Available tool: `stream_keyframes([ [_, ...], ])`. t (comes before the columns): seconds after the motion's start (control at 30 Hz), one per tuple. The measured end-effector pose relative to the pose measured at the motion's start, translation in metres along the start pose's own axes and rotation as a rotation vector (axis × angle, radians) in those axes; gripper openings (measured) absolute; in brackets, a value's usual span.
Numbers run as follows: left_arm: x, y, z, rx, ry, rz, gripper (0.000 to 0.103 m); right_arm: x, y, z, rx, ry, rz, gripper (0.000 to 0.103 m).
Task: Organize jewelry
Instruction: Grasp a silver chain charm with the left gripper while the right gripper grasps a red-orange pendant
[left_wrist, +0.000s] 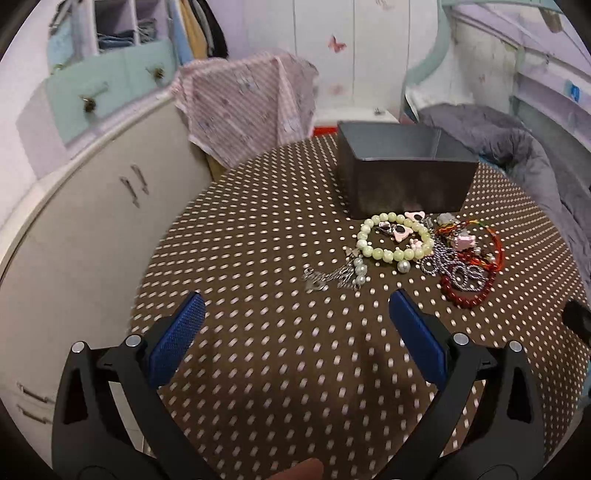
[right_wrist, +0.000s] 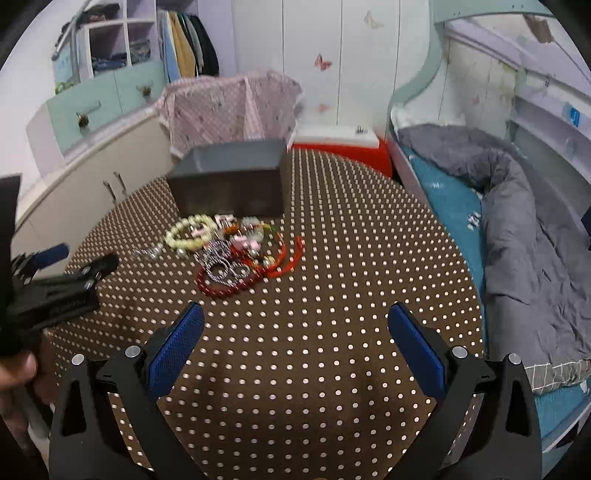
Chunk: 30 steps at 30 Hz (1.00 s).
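Jewelry, seen from the left wrist view, lies heaped on the round brown table with white polka dots (left_wrist: 258, 369): a pale green beaded bracelet (left_wrist: 395, 238) at one o'clock, a dark red beaded bracelet (left_wrist: 466, 293) beside it at two o'clock, a silver chain (left_wrist: 332, 277) toward centre. The open dark grey rectangular box (left_wrist: 406, 170) stands just behind the heap. The left gripper (left_wrist: 295, 332) is spread wide, holding nothing. In the right wrist view, heap and box sit at eleven o'clock; the right gripper (right_wrist: 295, 339) likewise gapes empty.
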<state>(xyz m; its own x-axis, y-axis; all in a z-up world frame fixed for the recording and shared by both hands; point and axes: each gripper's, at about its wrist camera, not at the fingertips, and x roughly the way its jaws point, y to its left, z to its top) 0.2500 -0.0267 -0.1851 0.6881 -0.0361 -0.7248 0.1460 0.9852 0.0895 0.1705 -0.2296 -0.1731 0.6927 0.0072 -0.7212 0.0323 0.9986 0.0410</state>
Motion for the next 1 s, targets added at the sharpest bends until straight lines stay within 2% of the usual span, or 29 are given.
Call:
stream_keyframes([
  [0.17,0.040,-0.007,0.010,0.044,0.074,0.013,0.097,0.016,0.000,0.003,-0.003,0.048,0.036,0.096],
  [0.27,0.055,-0.007,0.012,0.034,0.108,-0.053,0.091,0.023,-0.001,0.004,0.001,0.068,0.062,0.096],
  [0.33,0.059,-0.004,0.015,0.015,0.105,-0.118,0.075,0.027,-0.003,0.006,0.006,0.078,0.068,0.096],
  [0.37,0.059,-0.004,0.017,0.017,0.099,-0.127,0.069,0.028,-0.004,0.007,0.007,0.081,0.071,0.096],
  [0.43,0.057,-0.002,0.020,0.026,0.085,-0.151,0.033,0.030,-0.005,0.011,0.011,0.084,0.077,0.096],
  [0.53,0.056,-0.001,0.017,0.019,0.084,-0.204,0.010,0.032,-0.005,0.015,0.005,0.083,0.090,0.096],
  [0.7,0.048,0.002,0.007,0.022,0.078,-0.228,0.009,0.044,-0.010,0.024,0.004,0.092,0.096,0.095],
  [0.77,0.045,0.006,0.003,0.013,0.076,-0.233,0.009,0.051,-0.013,0.030,-0.001,0.091,0.101,0.090],
  [0.83,0.039,0.010,0.001,0.004,0.072,-0.233,0.009,0.060,-0.016,0.038,0.001,0.096,0.106,0.078],
  [1.0,0.025,0.021,0.001,-0.014,0.054,-0.236,0.009,0.085,-0.015,0.057,-0.025,0.106,0.135,0.058],
])
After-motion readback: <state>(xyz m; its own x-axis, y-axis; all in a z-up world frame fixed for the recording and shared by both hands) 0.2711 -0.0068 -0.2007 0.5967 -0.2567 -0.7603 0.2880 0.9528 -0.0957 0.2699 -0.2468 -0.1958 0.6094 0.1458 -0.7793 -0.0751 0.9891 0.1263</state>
